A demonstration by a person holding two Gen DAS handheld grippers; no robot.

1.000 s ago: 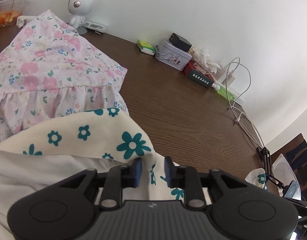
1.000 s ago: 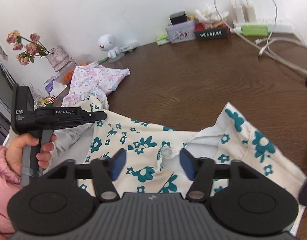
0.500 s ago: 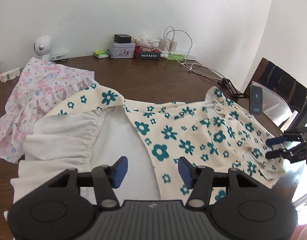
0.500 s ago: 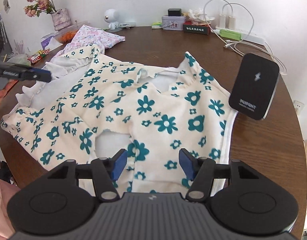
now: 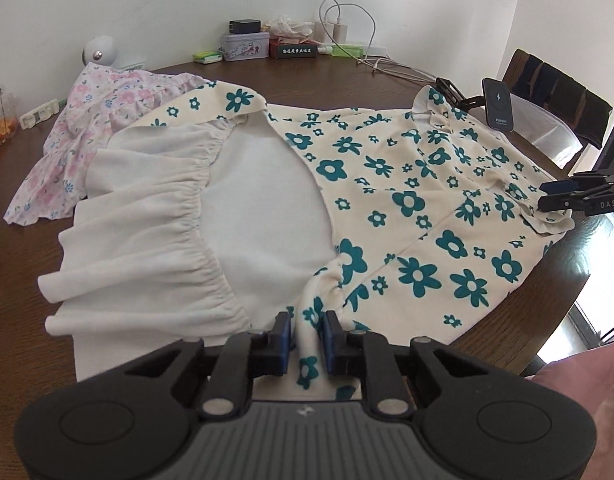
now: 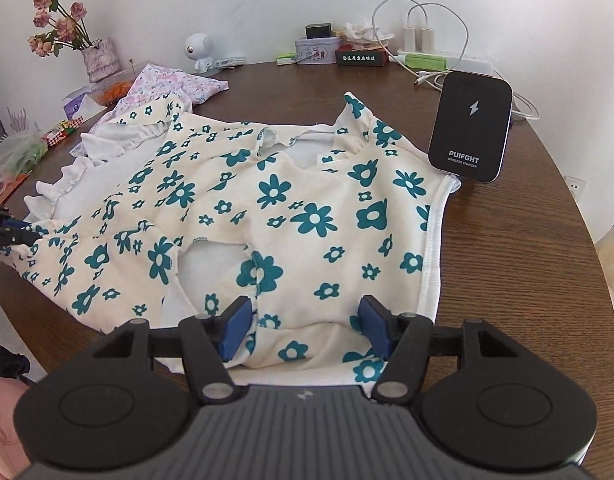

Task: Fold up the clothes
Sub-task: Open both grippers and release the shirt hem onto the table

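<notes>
The cream dress with teal flowers (image 6: 307, 216) lies spread across the near half of the round wooden tabletop (image 6: 519, 248), its white lining (image 5: 267, 200) and gathered frill exposed on the left side in the left wrist view. The left gripper (image 5: 305, 338) is clenched on a bunched fold of the dress at the near tabletop edge, the fabric pinched between both blue pads. The right gripper (image 6: 303, 326) is released, its fingers spread wide over the dress hem near the near edge; in the left wrist view its tips (image 5: 555, 196) sit at the dress edge on the right side. A pink floral garment (image 5: 87, 120) lies touching the dress toward the far left edge. A black wireless charger (image 6: 471, 124) stands just beside the dress toward the right edge. Boxes, a tin and cables (image 6: 423, 40) line the far edge.
</notes>
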